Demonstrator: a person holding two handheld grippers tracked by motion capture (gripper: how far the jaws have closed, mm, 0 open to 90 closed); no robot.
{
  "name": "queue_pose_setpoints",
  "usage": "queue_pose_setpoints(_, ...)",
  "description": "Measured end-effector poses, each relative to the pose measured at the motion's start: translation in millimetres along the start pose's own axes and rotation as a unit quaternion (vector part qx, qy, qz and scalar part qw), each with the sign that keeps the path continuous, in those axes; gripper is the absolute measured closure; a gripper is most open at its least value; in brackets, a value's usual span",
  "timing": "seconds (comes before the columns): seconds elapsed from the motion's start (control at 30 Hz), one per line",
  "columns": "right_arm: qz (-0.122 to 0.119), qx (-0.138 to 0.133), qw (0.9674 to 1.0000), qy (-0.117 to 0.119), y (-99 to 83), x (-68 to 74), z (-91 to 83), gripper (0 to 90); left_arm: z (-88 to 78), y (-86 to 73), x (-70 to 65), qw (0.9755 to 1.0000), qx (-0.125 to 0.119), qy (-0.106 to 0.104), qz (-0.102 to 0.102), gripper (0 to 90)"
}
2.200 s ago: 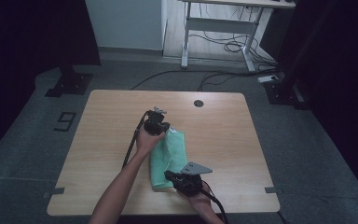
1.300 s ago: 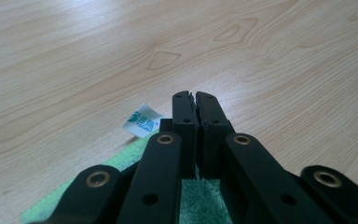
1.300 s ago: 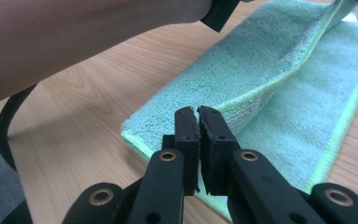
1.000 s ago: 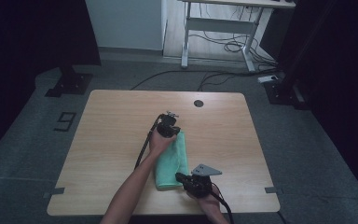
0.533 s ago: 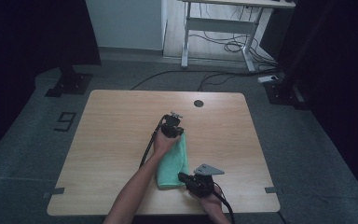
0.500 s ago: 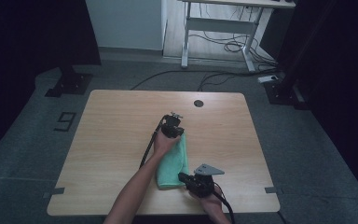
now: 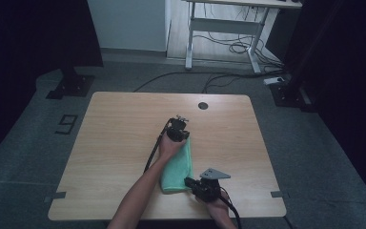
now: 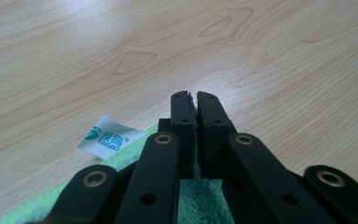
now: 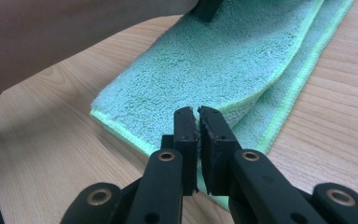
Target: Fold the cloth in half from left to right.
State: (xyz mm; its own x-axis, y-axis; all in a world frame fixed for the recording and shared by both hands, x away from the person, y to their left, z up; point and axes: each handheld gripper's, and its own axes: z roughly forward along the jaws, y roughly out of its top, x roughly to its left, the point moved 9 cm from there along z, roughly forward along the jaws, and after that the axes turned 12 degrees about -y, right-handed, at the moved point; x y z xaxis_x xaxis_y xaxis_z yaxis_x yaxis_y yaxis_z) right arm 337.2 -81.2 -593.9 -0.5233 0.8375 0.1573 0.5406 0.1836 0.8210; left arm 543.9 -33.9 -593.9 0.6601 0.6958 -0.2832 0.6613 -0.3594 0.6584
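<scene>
the work surface was a light wooden table (image 7: 124, 143) with a dark round grommet (image 7: 203, 105) near its far edge. it stood on grey floor covering with a "9" marking (image 7: 66, 124) to the left of the table. a black stand base (image 7: 71, 86) sat on the floor at the far left, a white-framed desk (image 7: 228, 28) with loose cables beneath it stood beyond the table, and a second dark base (image 7: 288, 93) sat at the far right. the room edges were dark.

a green towel (image 7: 177, 164), folded into a long strip, lay on the near right-centre part of the table, running from far to near. its white label (image 8: 108, 137) lay flat on the wood just beside the far end.

the left gripper (image 7: 177, 129) was at the far end of the towel. its jaws were closed on the towel edge, with green pile visible between them in the left gripper view (image 8: 193, 100).

the right gripper (image 7: 193, 182) was at the near end. its jaws were closed, pinching the lifted upper layer of the towel in the right gripper view (image 9: 196, 114).

compared with the frame about two seconds earlier, the towel and both grippers stood further to the right on the table, and the towel lay in a narrower strip. over the last half second nothing visibly changed.
</scene>
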Motion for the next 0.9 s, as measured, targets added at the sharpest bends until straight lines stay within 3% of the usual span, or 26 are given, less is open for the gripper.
queue_pose_setpoints(0.23,0.0,0.015,0.9999,-0.003,-5.4,-2.3,2.4,81.5,3.3,-1.3,-4.0,0.9999,0.002,-0.009,0.004,78.3)
queue_pose_setpoints(0.43,-0.002,0.025,0.9995,-0.017,-9.7,-7.3,-0.9,73.7,-9.7,3.4,-2.3,0.9998,-0.011,0.003,0.015,55.6)
queue_pose_setpoints(0.57,0.0,0.029,0.9993,-0.024,-12.2,-10.3,-3.2,74.5,-24.3,3.9,-0.5,0.9995,-0.015,0.007,0.029,52.4)
queue_pose_setpoints(0.9,-0.002,0.034,0.9992,-0.023,-13.4,-9.8,-2.8,82.3,-48.7,-11.9,10.8,0.9996,-0.018,-0.004,0.021,53.0)
